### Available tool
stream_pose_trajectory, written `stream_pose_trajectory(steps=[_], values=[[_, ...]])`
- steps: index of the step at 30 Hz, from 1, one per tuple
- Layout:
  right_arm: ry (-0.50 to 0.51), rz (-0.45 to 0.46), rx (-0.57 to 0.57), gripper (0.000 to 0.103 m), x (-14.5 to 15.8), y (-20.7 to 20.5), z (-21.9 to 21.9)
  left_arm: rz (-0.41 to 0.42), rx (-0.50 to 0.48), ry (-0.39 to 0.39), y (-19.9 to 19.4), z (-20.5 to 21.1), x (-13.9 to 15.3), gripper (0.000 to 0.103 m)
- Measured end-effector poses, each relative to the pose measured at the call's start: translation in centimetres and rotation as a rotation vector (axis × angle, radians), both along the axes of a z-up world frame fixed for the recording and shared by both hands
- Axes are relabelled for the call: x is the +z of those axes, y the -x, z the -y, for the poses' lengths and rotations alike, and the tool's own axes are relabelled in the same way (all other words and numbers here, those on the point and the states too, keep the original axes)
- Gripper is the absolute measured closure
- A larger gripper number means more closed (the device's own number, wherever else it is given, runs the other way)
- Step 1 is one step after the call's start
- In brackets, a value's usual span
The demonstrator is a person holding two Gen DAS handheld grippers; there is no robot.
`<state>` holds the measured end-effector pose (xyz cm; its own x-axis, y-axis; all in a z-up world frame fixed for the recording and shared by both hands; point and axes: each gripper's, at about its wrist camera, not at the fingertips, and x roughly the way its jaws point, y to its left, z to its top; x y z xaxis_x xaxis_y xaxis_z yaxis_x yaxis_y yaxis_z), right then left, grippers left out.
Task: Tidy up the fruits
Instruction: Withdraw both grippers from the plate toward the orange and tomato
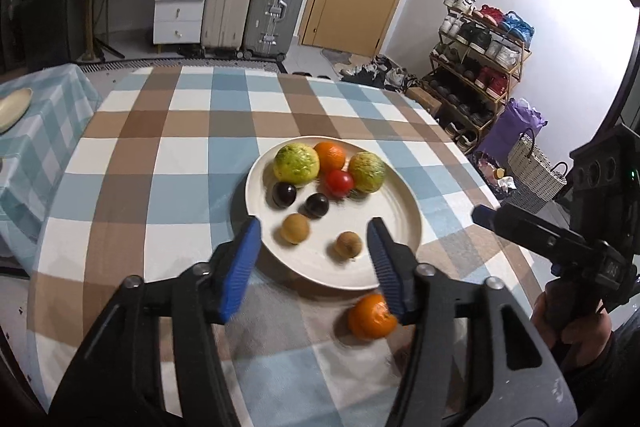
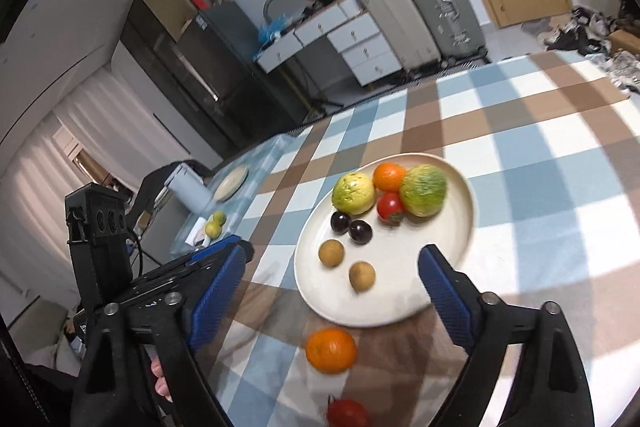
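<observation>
A cream plate (image 1: pixel 384 223) (image 2: pixel 456 227) on the checked tablecloth holds two green-yellow fruits (image 1: pixel 296 163), an orange (image 1: pixel 329 155), a red tomato (image 1: pixel 339 183), two dark plums (image 1: pixel 284 194) and two small brown fruits (image 1: pixel 295 228). A loose orange (image 1: pixel 372 315) (image 2: pixel 331 350) lies on the cloth in front of the plate. A red tomato (image 2: pixel 348 413) lies nearer still. My left gripper (image 1: pixel 314 239) is open and empty over the plate's near edge. My right gripper (image 2: pixel 332 267) is open and empty above the plate and loose orange.
The table (image 1: pixel 160 155) has a checked cloth. A second table at the left carries a plate (image 1: pixel 14 107) (image 2: pixel 231 182), two green fruits (image 2: pixel 216 223) and a white container (image 2: pixel 188 191). Suitcases, drawers, a door and a shoe rack (image 1: pixel 480 67) stand behind.
</observation>
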<state>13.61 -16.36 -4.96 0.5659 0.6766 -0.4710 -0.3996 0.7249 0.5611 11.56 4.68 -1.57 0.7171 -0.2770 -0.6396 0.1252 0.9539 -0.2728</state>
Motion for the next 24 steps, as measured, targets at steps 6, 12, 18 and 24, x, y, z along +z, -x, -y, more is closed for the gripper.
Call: stream_pose_trajectory(steps=[6, 12, 18, 24], values=[[0.061, 0.05, -0.024, 0.002, 0.7, 3.7, 1.5, 0.047, 0.02, -0.012, 3.6, 1.3, 1.4, 0.023], [0.105, 0.094, -0.031, 0.0, 0.7, 6.7, 1.9, 0.033, 0.031, -0.024, 6.2, 2.3, 1.2, 0.017], [0.142, 0.131, -0.013, 0.0, 0.4, 9.0, 1.2, 0.025, 0.035, -0.029, 8.0, 2.8, 0.2, 0.004], [0.18, 0.114, 0.017, 0.0, -1.2, 10.1, 0.2, 0.005, 0.049, -0.02, 9.3, 2.5, -1.4, 0.001]])
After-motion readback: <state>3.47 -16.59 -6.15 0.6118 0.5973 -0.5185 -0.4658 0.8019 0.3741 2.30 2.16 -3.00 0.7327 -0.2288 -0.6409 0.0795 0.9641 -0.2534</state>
